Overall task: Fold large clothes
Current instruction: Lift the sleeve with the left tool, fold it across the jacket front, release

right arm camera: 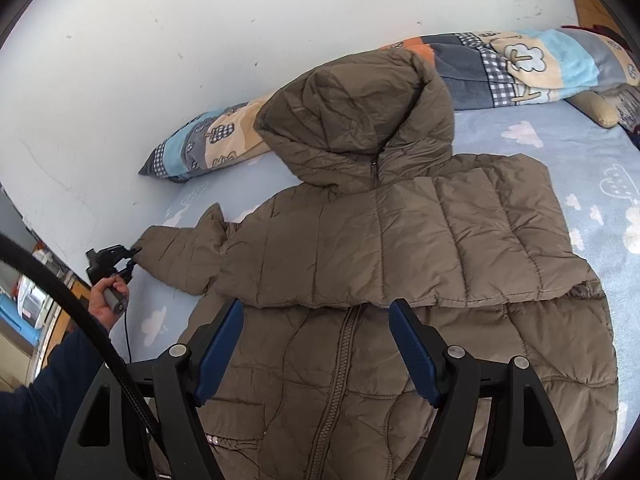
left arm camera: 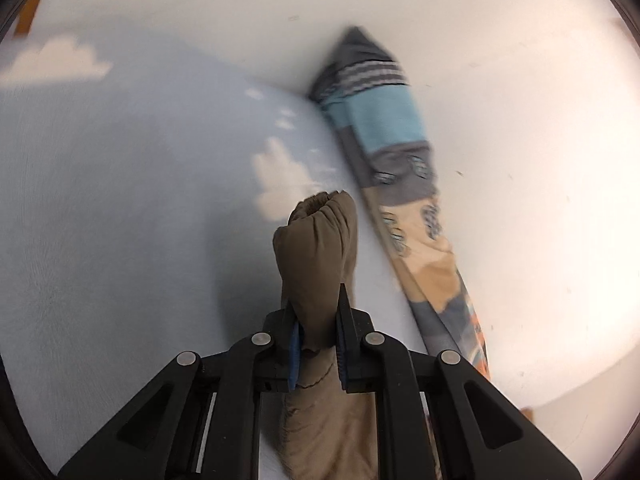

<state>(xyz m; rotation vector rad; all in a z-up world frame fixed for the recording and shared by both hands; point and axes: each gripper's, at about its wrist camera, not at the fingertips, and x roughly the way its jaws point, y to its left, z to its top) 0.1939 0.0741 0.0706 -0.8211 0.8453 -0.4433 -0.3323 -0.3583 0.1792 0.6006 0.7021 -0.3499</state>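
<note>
A brown hooded puffer jacket (right arm camera: pixel 400 240) lies on a light blue bed sheet with white clouds (right arm camera: pixel 600 184), zipper side up, its upper part folded down over the lower part, hood toward the wall. My left gripper (left arm camera: pixel 318 320) is shut on the jacket's sleeve cuff (left arm camera: pixel 320 240); it also shows in the right wrist view (right arm camera: pixel 130 260), held by a hand at the sleeve's end on the left. My right gripper (right arm camera: pixel 316 344) is open and empty, hovering above the jacket's lower front near the zipper.
A patchwork pillow (right arm camera: pixel 208 140) lies against the white wall (right arm camera: pixel 160 40); it also shows in the left wrist view (left arm camera: pixel 400 168). A matching rolled blanket (right arm camera: pixel 540 64) and a plush toy (right arm camera: pixel 600 112) lie at the back right. Furniture shows off the bed's left edge.
</note>
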